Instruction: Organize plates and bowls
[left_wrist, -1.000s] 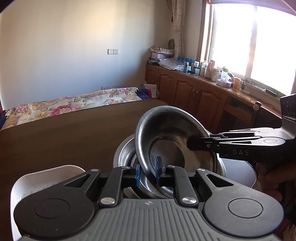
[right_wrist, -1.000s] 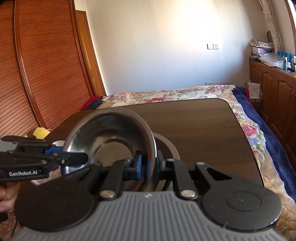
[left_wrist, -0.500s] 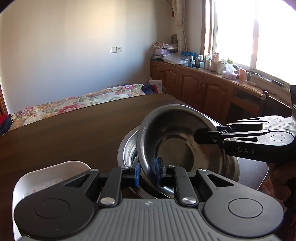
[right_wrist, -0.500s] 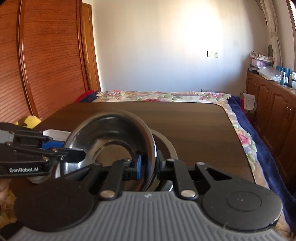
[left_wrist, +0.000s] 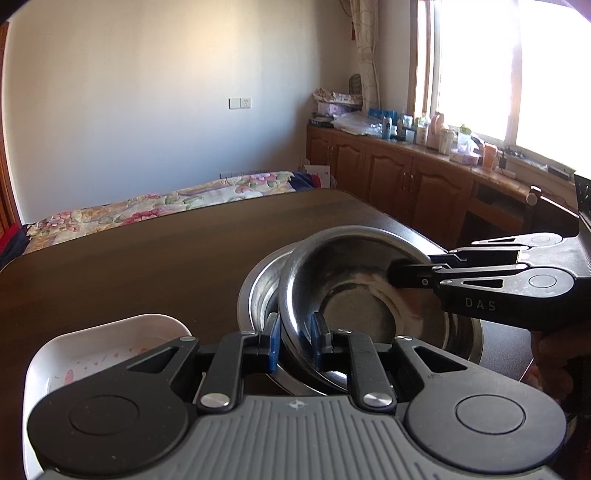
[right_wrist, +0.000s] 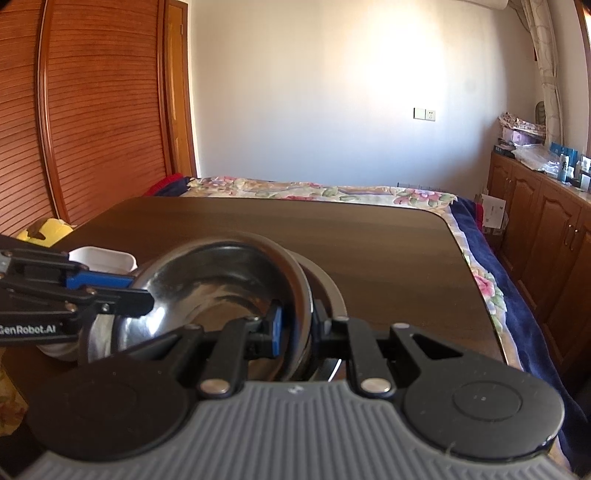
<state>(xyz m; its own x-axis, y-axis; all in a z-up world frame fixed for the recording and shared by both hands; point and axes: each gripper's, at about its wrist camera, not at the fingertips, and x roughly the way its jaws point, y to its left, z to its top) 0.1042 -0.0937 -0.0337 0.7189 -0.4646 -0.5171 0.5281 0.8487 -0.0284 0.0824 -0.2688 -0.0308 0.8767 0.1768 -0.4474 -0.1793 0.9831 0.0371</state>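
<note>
Steel bowl (left_wrist: 354, 295) sits tilted, partly inside a larger steel bowl (left_wrist: 258, 284) on the dark wooden table (left_wrist: 147, 258). Upper bowl's rim leans off-centre over the lower one; cannot tell if its base fully touches.

Left gripper (left_wrist: 293, 334): jaws narrowly apart, clamped on the near rim of the upper bowl, blue pad outside the wall, black pad inside. Right gripper (right_wrist: 295, 323): same, jaws close together and pinching the rim on its own side, blue pad inside the bowl, black finger outside. In the left wrist view the right gripper comes in from the right, fingertips (left_wrist: 400, 273) on the rim edge. In the right wrist view the left gripper enters from the left, fingertips (right_wrist: 140, 301) at the rim.

White dish (left_wrist: 92, 354) with a faint floral print sits on the table just left of the bowls, apart from them. Floral bedspread (right_wrist: 314, 190) lies beyond the table's far edge. Wooden cabinets (left_wrist: 399, 181) run under the window.
</note>
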